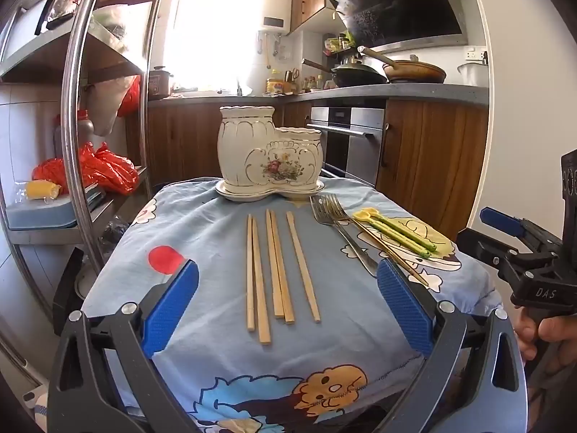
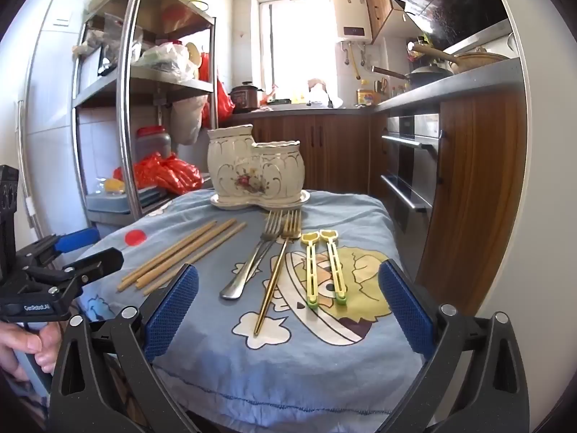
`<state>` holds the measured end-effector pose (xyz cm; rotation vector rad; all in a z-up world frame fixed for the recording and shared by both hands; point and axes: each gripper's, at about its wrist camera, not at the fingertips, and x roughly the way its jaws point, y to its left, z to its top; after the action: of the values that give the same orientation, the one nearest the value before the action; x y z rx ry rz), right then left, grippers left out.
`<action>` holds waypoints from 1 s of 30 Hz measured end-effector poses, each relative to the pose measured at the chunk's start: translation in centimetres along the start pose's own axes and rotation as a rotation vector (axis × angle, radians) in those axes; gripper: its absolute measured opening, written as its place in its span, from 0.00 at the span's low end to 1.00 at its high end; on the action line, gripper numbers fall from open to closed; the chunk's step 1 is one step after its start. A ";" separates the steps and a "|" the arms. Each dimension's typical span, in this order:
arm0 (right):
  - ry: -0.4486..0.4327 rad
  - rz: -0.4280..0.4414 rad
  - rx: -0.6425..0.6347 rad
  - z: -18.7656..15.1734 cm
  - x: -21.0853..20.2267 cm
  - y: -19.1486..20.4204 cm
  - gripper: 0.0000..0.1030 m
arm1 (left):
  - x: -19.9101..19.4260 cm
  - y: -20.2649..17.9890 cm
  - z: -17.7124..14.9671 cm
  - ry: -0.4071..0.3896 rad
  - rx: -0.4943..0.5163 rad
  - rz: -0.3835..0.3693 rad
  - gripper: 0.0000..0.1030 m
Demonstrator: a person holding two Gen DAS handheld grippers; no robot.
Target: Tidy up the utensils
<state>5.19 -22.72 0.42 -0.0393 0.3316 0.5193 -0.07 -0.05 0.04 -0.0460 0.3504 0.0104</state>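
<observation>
A white ceramic two-cup utensil holder (image 1: 269,154) (image 2: 254,169) stands on a saucer at the far end of the cloth-covered table (image 1: 202,238). Several wooden chopsticks (image 1: 277,270) (image 2: 180,256) lie in front of it. To their right lie a silver fork (image 1: 339,234) (image 2: 252,259), a gold fork (image 1: 375,241) (image 2: 276,274) and two yellow-green small spoons (image 1: 396,232) (image 2: 324,267). My left gripper (image 1: 288,303) is open and empty, near the chopsticks' near ends. My right gripper (image 2: 288,310) is open and empty, near the forks and small spoons.
A steel shelf rack (image 1: 72,144) (image 2: 126,126) with red bags stands left of the table. An oven and wooden cabinets (image 2: 450,180) stand on the right. The counter with pans (image 1: 396,72) runs behind. The table drops off at its near edge.
</observation>
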 end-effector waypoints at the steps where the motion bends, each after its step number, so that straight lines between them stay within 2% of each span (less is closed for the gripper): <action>1: -0.005 0.000 0.002 0.0 0.0 0.0 0.96 | -0.1 0.0 0.0 -0.005 0.009 0.007 0.95; 4: -0.006 0.001 0.004 0.0 -0.1 -0.1 0.96 | -0.5 -0.9 -0.1 -0.013 0.063 0.041 0.95; 10: -0.006 -0.005 0.005 0.0 -0.1 0.0 0.96 | -0.1 -0.5 -0.2 0.009 0.036 0.023 0.95; 30: -0.012 0.005 0.016 0.1 -0.2 -0.1 0.96 | -0.3 -0.9 0.5 0.001 0.055 0.025 0.95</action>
<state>5.10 -22.94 0.53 -0.0195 0.3240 0.5216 -0.18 -0.89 0.63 0.0128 0.3524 0.0251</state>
